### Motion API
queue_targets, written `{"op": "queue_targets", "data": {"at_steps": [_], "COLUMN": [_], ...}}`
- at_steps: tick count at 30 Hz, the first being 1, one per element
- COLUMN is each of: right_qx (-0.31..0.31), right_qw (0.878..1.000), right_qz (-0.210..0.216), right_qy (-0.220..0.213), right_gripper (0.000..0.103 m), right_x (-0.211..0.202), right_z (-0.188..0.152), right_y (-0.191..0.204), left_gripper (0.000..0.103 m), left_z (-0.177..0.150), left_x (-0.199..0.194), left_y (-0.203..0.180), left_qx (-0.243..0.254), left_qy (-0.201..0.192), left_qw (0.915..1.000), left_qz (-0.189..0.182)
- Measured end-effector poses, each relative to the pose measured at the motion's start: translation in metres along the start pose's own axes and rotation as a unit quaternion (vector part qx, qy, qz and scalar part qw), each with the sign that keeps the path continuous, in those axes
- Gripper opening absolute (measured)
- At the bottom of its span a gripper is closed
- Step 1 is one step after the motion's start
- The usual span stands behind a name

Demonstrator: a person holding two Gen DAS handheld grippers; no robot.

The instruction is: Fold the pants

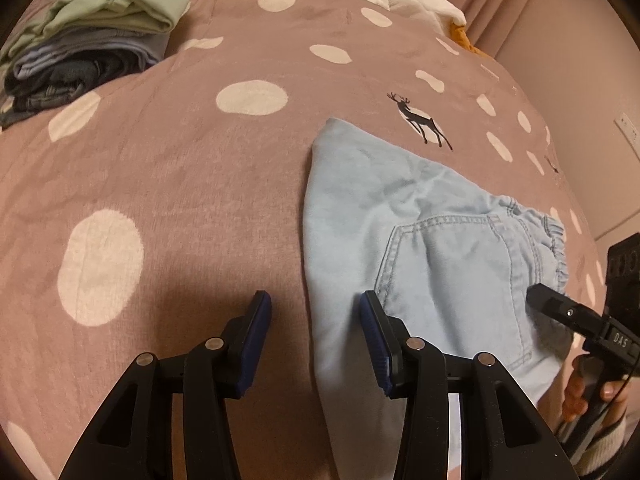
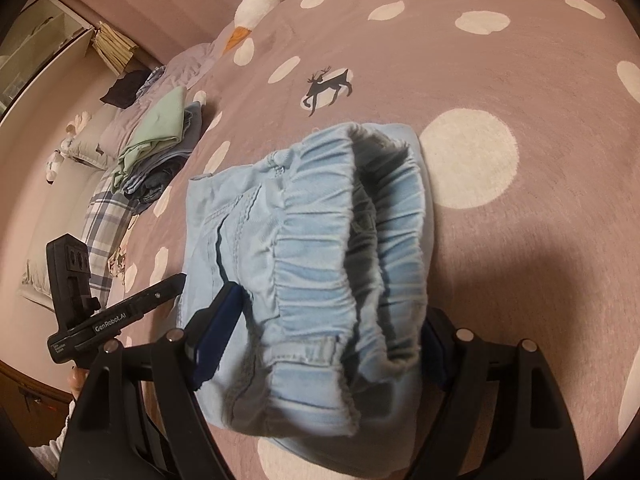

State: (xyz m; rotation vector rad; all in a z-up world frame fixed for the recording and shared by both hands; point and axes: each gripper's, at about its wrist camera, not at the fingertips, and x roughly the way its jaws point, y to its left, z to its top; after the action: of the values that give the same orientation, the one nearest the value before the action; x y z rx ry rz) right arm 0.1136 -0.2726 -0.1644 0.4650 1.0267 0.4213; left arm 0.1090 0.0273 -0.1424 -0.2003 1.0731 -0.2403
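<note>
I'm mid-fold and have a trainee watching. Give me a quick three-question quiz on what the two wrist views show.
1. True or false: the light blue pants lie on a plain white sheet.
2. Which part of the pants sits between the fingers of the right gripper? A) a leg hem B) the elastic waistband C) a belt buckle
3. Fill in: the top garment on the stack of folded clothes is pale ____.

Key:
1. False. They lie on a pink spotted bedspread with a deer print.
2. B, the elastic waistband.
3. Green.
</note>
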Motion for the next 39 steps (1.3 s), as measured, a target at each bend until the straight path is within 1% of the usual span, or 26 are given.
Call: {"op": "queue_targets", "data": {"at_steps": [12,26,39], "right_qx": [-0.01,-0.018,-0.02], "right_qw": [1.0,1.0,1.0], "right_qz": [-0.004,-0.008,-0.006], "right_qy": [-0.001,-0.004,-0.008], "right_gripper": [0.08,0.08,0.08], "right_x": [0.008,0.013,0.015], "right_z": [0.006,0.009,0.009], "right_y": [0.007,0.012,0.011], "left_gripper": [0.045,0.045,0.045], "left_z": [0.006,0.013,0.011], "left_x": [0.006,0.012,0.013], "left_y": [-0.002,-0.01,-0.012], "left_qx": [-0.001,0.011,0.019], "left_qy": [-0.007,-0.014,-0.021], "left_qw": [1.0,0.9997,0.9993], "left_qz": [0.005,0.017,0.023]}}
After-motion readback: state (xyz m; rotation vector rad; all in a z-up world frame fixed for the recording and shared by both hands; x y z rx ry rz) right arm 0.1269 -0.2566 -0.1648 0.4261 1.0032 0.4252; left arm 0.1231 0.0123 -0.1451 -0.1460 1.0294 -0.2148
